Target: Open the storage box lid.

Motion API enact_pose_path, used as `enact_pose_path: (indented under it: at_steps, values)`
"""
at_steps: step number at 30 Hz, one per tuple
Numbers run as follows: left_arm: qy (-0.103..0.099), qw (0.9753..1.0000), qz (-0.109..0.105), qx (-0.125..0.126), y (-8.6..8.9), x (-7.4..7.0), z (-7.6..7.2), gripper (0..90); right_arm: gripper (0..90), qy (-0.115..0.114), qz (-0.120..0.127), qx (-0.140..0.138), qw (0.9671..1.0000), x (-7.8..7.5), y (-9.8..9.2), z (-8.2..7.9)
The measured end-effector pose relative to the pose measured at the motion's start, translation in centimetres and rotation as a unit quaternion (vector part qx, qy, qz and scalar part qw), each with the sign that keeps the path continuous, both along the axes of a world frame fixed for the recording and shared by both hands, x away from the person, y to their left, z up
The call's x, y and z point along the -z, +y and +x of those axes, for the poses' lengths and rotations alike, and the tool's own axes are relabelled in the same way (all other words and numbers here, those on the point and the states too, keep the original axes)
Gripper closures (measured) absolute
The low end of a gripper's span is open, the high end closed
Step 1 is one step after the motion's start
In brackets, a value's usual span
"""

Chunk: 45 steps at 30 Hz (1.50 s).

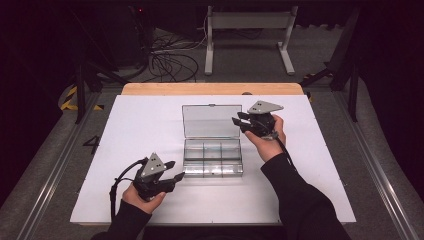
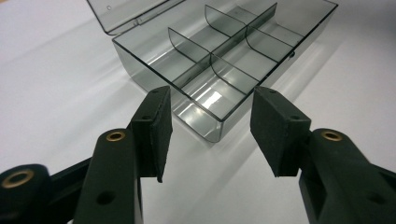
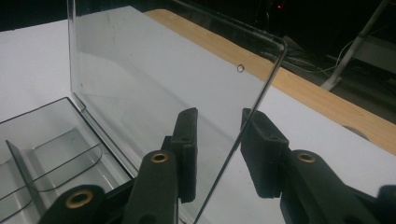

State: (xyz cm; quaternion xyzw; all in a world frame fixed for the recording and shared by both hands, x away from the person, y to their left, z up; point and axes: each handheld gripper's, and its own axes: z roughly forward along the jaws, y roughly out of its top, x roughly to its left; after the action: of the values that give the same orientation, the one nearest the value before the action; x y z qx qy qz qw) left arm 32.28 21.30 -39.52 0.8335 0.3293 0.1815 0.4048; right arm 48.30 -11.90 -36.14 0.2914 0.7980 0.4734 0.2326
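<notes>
A clear plastic compartment box [image 1: 212,172] lies mid-table with its lid [image 1: 211,121] standing upright at the back. Its compartments look empty. My left gripper [image 1: 173,170] is open, just off the box's front left corner [image 2: 212,133], and nothing sits between its jaws [image 2: 210,135]. My right gripper [image 1: 238,121] is open at the lid's right side. In the right gripper view the lid's [image 3: 154,79] free edge passes between the jaws [image 3: 217,149], with a gap to each pad. The box base [image 3: 42,135] lies lower left there.
The box rests on a white board [image 1: 140,130] laid over a wooden tabletop [image 1: 210,89]. Beyond the table stand a metal frame [image 1: 247,30] and loose cables [image 1: 170,60] on the floor. Dark stands flank the table on both sides.
</notes>
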Motion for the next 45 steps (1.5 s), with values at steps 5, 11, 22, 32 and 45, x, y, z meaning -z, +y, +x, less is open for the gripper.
enact_pose_path:
  at_steps: [5,11,22,32,45]
  values:
    - [0.003,0.9999,0.013,0.006,-0.6,0.4,0.2,51.6,65.3,0.011,0.015,0.005,0.9998,0.5,0.0,0.6]
    - [0.008,0.9994,0.032,0.007,-1.2,0.9,0.6,54.3,63.2,0.023,0.021,0.01,0.9995,1.2,-0.1,1.2]
    - [0.01,0.999,0.042,0.012,-1.7,1.1,0.7,55.6,59.2,0.043,0.046,0.015,0.9979,2.2,-0.1,2.1]
    - [0.012,0.9989,0.043,0.016,-1.9,1.2,0.7,55.5,54.9,0.059,0.056,0.019,0.9965,3.0,0.0,2.6]
    - [0.014,0.9989,0.041,0.018,-2.0,1.2,0.7,54.9,49.9,0.083,0.067,0.024,0.994,4.0,0.1,3.2]
